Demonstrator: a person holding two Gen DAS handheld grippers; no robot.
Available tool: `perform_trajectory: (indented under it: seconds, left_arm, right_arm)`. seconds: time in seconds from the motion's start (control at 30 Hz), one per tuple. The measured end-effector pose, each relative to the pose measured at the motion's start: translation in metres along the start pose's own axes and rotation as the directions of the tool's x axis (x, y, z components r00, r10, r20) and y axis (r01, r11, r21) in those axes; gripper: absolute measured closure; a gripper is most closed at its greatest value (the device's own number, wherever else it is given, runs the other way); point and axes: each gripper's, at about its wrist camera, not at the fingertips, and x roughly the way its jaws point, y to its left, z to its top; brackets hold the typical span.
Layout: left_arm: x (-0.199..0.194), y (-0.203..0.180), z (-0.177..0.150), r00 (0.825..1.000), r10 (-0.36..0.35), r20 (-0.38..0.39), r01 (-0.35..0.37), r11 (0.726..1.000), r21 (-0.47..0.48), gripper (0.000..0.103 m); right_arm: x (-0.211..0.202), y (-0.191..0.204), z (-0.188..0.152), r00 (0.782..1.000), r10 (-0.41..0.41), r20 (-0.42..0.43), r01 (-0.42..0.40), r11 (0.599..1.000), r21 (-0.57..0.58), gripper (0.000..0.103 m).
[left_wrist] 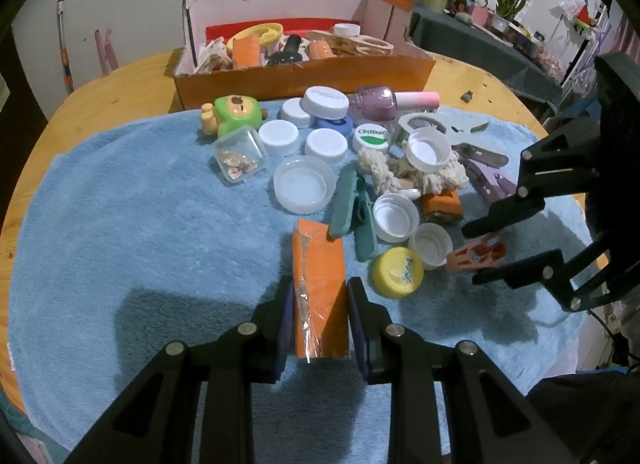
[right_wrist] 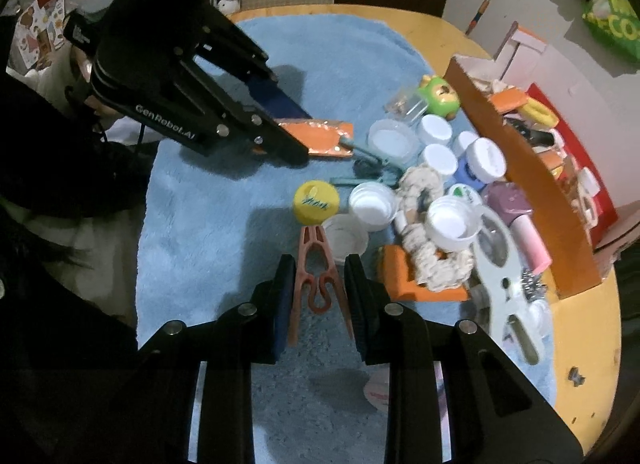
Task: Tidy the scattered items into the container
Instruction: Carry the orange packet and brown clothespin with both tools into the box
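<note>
Left wrist view first: the orange packet [left_wrist: 319, 284] is clamped between the pads of the left gripper [left_wrist: 320, 318], with its far end pointed at the pile on the blue towel [left_wrist: 120, 224]. Over in the right wrist view, the salmon clothespin [right_wrist: 318, 280] is pinched between the pads of the right gripper [right_wrist: 318, 296], its tip almost touching the yellow cap [right_wrist: 316, 201].

So both things are held, and neither is in the orange cardboard box [left_wrist: 304, 74] yet, which is parked at the far edge of the towel, already half full.

What could go sideways, probably: the packet's wrap looks crinkly and slick, so it could be squeezed out if the grip is loosened at all. The clothespin is held across its springy legs, so it might be twisted or popped loose on the way over. The two grippers are also fairly near each other, so a clash could be had if both are swung to the box together.

Room-wise: plenty of bare towel is left on the near side, but the straight path to the box is crowded with white caps [left_wrist: 279, 137] and a nail polish bottle [left_wrist: 376, 102], so things are better carried high over them. The box's near wall has to be cleared too.
</note>
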Motion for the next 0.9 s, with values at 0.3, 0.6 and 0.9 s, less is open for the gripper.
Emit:
perform_trajectory:
  seconds: [0.3, 0.6, 0.9]
  left_arm:
    - [-0.018, 0.006, 0.014, 0.999, -0.004, 0.049, 0.004, 1.0, 0.001, 0.075]
    - [-0.039, 0.014, 0.048, 0.993, -0.018, 0.113, 0.015, 0.999, 0.035, 0.075]
    - [-0.039, 0.024, 0.109, 0.985, -0.034, 0.167, 0.019, 0.996, 0.092, 0.075]
  right_arm:
    - [-0.017, 0.002, 0.026, 0.995, -0.067, 0.07, 0.065, 0.998, 0.023, 0.079]
    - [-0.041, -0.011, 0.053, 0.98, -0.155, 0.124, 0.144, 0.986, 0.088, 0.079]
    - [-0.064, -0.074, 0.078, 0.954, -0.235, 0.184, 0.192, 0.955, 0.224, 0.079]
